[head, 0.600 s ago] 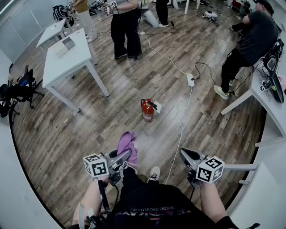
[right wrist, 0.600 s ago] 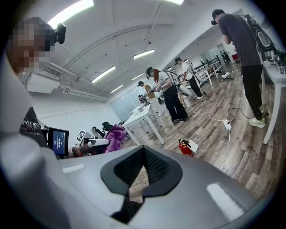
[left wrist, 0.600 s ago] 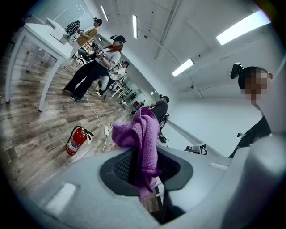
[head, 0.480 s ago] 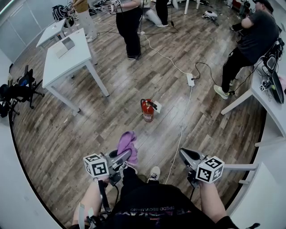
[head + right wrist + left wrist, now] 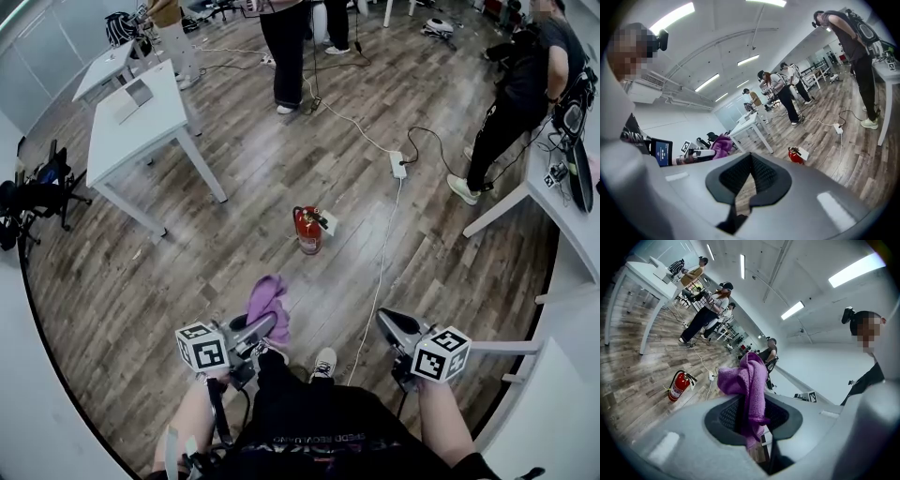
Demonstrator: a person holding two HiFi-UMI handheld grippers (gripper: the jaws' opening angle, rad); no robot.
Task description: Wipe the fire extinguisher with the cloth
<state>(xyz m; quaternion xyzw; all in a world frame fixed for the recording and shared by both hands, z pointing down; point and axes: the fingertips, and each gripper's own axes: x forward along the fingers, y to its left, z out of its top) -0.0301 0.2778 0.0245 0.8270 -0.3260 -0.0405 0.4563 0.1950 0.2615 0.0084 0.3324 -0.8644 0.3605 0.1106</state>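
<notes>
Purple cloth [image 5: 267,298] sits pinched in the closed jaws of the left gripper [image 5: 265,326], bunched up beyond their tips. The right gripper [image 5: 384,321] has its jaws together with nothing between them. The red fire extinguisher [image 5: 308,232] stands upright on the wood floor [image 5: 225,258], well ahead of both grippers. Bare boards ring it; a white cable [image 5: 380,281] runs near its right, and a white table [image 5: 141,122] stands well off left.
</notes>
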